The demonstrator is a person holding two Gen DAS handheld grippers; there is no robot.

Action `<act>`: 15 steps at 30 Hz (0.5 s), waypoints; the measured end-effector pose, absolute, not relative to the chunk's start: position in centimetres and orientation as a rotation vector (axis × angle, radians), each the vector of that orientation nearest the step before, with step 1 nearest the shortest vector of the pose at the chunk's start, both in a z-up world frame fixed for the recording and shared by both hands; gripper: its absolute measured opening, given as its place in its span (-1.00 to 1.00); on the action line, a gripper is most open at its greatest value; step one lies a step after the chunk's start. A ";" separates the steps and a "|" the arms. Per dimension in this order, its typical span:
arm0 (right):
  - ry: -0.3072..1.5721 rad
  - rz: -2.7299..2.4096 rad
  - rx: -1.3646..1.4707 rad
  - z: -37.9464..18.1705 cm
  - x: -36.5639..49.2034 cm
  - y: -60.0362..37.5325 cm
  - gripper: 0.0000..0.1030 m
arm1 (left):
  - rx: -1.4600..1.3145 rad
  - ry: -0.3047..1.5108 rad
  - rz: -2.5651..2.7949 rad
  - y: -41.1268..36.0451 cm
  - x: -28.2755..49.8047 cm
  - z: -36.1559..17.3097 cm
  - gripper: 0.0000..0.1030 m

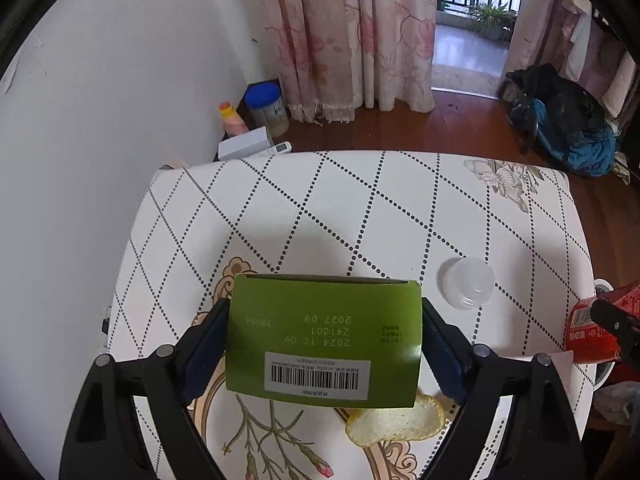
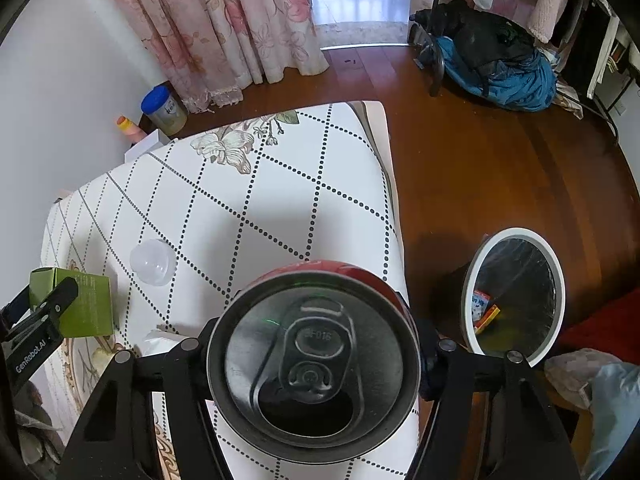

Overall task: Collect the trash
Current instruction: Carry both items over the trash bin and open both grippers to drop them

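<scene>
My left gripper (image 1: 325, 340) is shut on a green carton (image 1: 324, 340) with a barcode label, held above the white patterned table (image 1: 360, 208); the same green carton (image 2: 86, 304) shows at the left of the right wrist view. My right gripper (image 2: 314, 364) is shut on an opened red drink can (image 2: 312, 364), its top facing the camera; the red can (image 1: 592, 328) also appears at the right edge of the left wrist view. A clear plastic cup (image 1: 468, 282) lies on the table, and a yellowish peel (image 1: 394, 424) rests under the carton.
A white-rimmed trash bin (image 2: 516, 300) with a dark liner and a few scraps stands on the wooden floor right of the table. A blue-lidded jar (image 1: 267, 109) and a pink bottle (image 1: 231, 119) sit by the wall. A blue and black bag (image 2: 496, 64) lies beyond.
</scene>
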State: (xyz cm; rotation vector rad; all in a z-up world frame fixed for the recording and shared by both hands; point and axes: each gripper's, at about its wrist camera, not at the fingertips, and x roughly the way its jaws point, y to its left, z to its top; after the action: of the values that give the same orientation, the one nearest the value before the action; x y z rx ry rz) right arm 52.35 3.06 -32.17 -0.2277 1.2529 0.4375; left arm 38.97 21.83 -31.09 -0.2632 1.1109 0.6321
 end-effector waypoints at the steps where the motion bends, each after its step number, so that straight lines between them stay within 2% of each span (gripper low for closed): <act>1: 1.247 0.441 -0.226 -31.9 52.2 3.0 0.34 | -0.258 1.104 0.634 21.7 38.8 -30.8 0.71; 7: 1.197 0.472 -0.215 -29.5 51.5 2.4 0.33 | -0.220 1.043 0.640 20.4 38.3 -28.2 0.70; 15: 1.116 0.494 -0.117 -24.2 51.4 -2.2 0.33 | -0.164 0.917 0.593 16.2 38.2 -21.7 0.70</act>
State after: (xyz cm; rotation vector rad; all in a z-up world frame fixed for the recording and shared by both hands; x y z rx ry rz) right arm 51.44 -2.22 -24.18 -0.1168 1.1165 0.4940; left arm 38.24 16.24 -21.68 -0.1638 0.9166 0.5933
